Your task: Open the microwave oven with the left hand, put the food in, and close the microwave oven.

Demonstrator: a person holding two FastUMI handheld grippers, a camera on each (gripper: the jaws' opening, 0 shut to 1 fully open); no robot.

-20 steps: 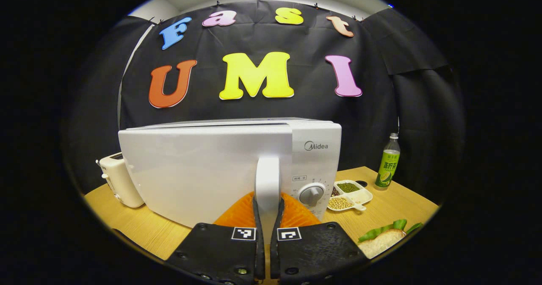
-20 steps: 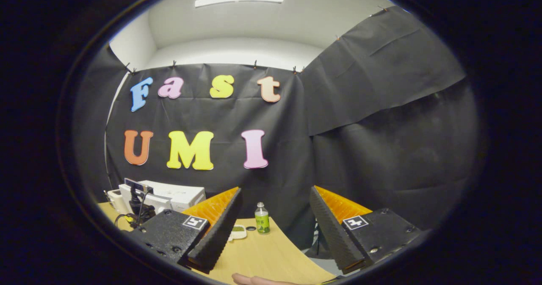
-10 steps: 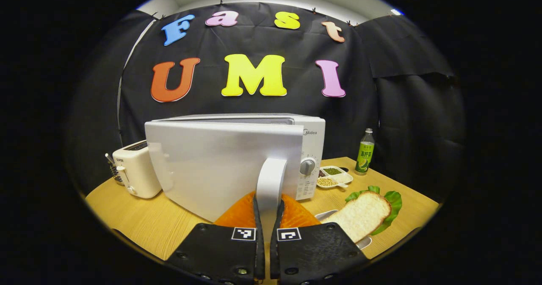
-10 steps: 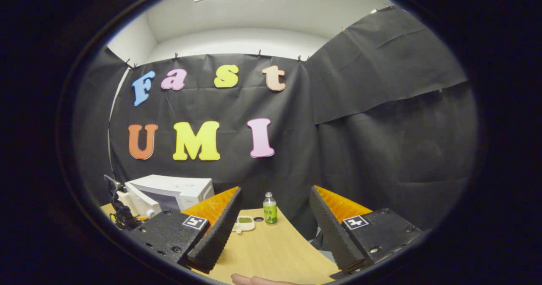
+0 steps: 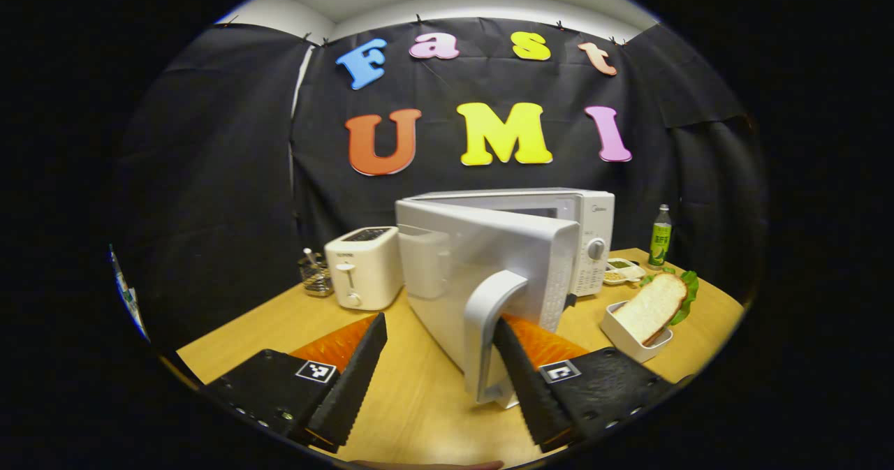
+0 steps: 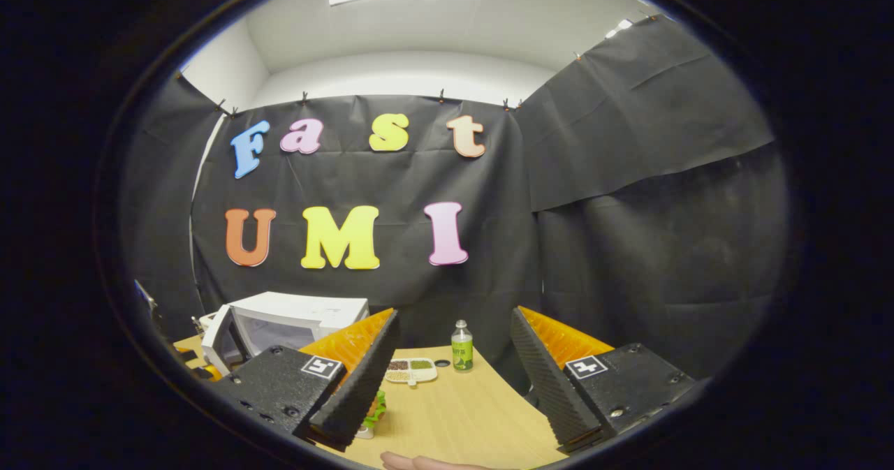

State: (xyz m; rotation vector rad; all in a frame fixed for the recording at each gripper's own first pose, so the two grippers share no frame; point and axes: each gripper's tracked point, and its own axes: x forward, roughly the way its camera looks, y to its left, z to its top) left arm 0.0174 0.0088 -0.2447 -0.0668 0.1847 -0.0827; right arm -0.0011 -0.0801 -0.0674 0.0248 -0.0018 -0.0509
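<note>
My left tool [image 5: 436, 362] is spread wide, its right finger just beside the curved handle [image 5: 489, 330] of the white microwave oven's [image 5: 594, 225] half-open door [image 5: 489, 260]; contact is unclear. The bread slice [image 5: 653, 306] in its white tray waits on the wooden counter [image 5: 279, 323]. My right tool [image 6: 454, 365] gapes empty, partly hiding the oven's front.

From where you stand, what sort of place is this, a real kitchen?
Probably a staged kitchen corner inside a recording booth, not a home. A white microwave oven with its door swung open and a toaster stand on a wooden table, with black cloth hung behind as walls.
</note>
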